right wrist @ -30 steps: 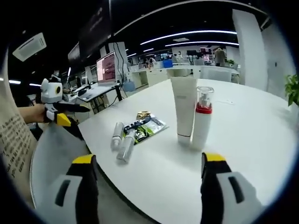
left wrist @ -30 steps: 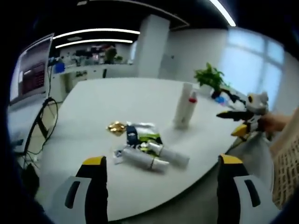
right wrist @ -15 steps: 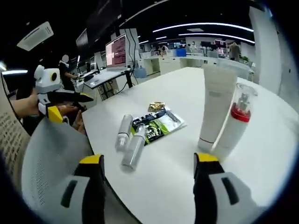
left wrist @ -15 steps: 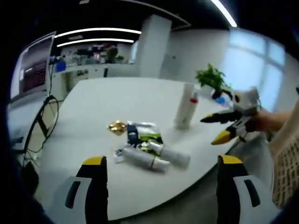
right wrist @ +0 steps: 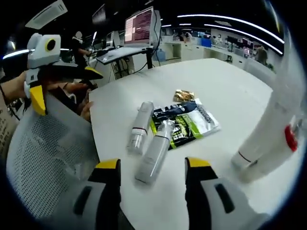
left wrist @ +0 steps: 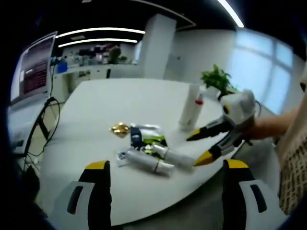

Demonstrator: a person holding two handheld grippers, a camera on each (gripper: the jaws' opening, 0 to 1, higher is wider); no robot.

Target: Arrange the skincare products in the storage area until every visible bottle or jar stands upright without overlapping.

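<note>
Two silver bottles lie flat on the white table (left wrist: 96,110), both grippers spread and holding nothing.

The right gripper (right wrist: 149,165) hangs just above the larger lying bottle (right wrist: 154,151); the smaller bottle (right wrist: 139,127) lies beside it, toward the table edge. A green sachet (right wrist: 188,122) and gold packet (right wrist: 183,95) rest behind them. The white tube (left wrist: 188,106) and red-collared pump bottle (left wrist: 197,102) stand upright, well apart from the bottles. The left gripper (left wrist: 163,167) hovers off the table edge.
</note>
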